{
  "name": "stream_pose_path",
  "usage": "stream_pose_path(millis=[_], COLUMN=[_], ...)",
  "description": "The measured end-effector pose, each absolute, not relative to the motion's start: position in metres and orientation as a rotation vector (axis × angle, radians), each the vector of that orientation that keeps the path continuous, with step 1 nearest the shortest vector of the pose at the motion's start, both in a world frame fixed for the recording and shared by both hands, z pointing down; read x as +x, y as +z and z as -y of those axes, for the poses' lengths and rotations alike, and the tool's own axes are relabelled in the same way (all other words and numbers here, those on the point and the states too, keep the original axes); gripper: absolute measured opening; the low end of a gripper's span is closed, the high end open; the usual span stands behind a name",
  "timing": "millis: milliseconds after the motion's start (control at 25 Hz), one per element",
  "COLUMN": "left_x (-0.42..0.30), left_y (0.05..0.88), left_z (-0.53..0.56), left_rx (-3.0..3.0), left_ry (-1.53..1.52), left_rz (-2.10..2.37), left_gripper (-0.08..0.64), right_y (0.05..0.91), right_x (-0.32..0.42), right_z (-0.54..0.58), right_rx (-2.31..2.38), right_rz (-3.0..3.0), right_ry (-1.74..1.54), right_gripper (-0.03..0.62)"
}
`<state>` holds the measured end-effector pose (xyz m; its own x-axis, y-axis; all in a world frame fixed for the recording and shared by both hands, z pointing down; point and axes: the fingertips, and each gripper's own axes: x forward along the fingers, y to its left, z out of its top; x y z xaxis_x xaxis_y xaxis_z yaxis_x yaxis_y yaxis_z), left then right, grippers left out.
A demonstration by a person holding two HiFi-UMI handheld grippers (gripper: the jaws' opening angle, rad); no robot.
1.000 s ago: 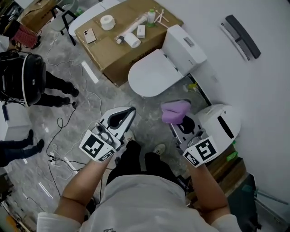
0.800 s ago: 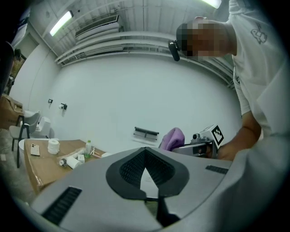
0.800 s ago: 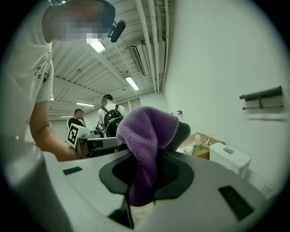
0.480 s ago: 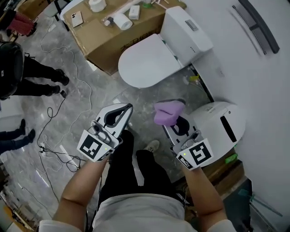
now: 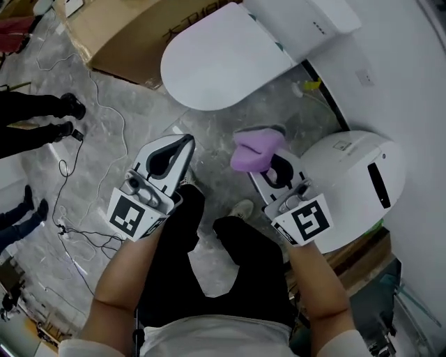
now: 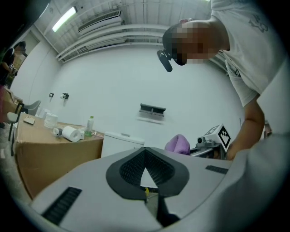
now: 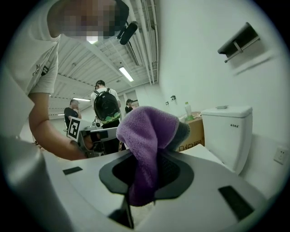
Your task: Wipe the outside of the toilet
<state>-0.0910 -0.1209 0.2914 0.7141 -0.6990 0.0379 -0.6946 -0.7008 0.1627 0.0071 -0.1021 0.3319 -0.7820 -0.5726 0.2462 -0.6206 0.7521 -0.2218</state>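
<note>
Because the right claw (image 7: pixel 144 177) is clamped on the purple cloth (image 7: pixel 147 131), pinching one fold while the rest bunches loose above the jaws, the cloth reads as soft, light and floppy. I'd judge it will drape over curves readily, but it could drag out of the pinch if rubbed hard, so a deeper bite on a thicker wad seems safer. The left claw (image 6: pixel 145 156) beside it has its jaws together on nothing. Both hang over the marble floor (image 5: pixel 216 132), apart from the toilet (image 5: pixel 223 59), which stands ahead with its lid down and its tank (image 5: pixel 306 17) against the wall. Its glazed shell looks hard, smooth and slippery. A cardboard box (image 5: pixel 118 35) sits just beside the bowl.
</note>
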Motion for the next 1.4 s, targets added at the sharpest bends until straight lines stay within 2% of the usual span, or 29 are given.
stream_pose_path(millis=[360, 720, 1120, 1400], left_x=[-0.082, -0.063, -0.041, -0.056], left_y=[0.398, 0.459, 0.479, 0.478], left_z=[0.149, 0.171, 0.156, 0.149], left_rx=[2.797, 2.850, 2.832, 2.825], left_ry=[-0.114, -0.204, -0.229, -0.212], left_rz=[1.123, 1.054, 1.019, 1.134], left_gripper=[0.006, 0.006, 0.006, 0.006], right_y=[0.473, 0.599, 0.700, 0.708], right_x=[-0.006, 0.020, 0.121, 0.213], right_z=[0.120, 0.174, 0.276, 0.366], right_rx=[0.911, 0.872, 1.112, 1.356], right_rz=[2.740, 2.696, 2.613, 2.529], right_ry=[0.283, 0.197, 0.336, 0.357], right_gripper=[0.086, 0.086, 0.086, 0.086])
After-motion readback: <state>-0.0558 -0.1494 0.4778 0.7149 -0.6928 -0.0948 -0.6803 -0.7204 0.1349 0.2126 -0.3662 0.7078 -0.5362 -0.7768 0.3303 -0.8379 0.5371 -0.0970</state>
